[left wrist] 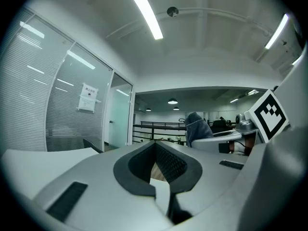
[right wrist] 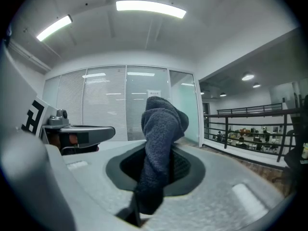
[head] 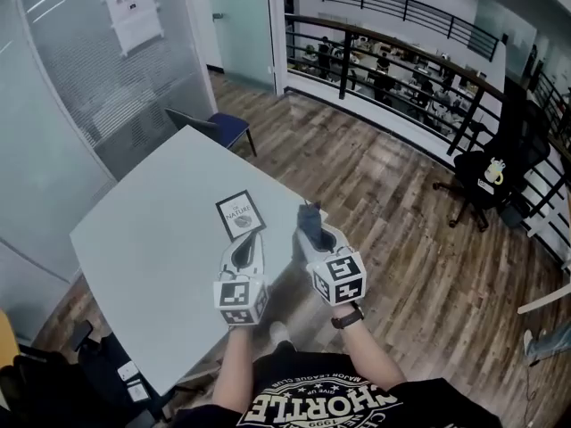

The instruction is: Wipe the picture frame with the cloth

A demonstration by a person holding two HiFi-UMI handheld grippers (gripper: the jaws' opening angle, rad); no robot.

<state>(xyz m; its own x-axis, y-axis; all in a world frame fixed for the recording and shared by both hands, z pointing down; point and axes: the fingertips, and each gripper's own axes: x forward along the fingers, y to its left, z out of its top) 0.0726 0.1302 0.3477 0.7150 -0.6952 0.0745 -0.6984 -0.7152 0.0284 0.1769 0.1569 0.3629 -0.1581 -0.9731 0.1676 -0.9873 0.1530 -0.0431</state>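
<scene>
A small black picture frame with a white print lies flat on the pale grey table, near its right edge. My left gripper is held just on the near side of the frame, its jaws shut with nothing between them. Right beside it, my right gripper is shut on a dark blue-grey cloth. The cloth stands up in a bunch out of the right gripper's jaws. It also shows in the left gripper view as a cloth beyond the jaws.
A blue chair stands at the table's far side by a frosted glass wall. Wood floor lies right of the table edge. Farther right are a black railing and a black office chair. Dark bags sit at lower left.
</scene>
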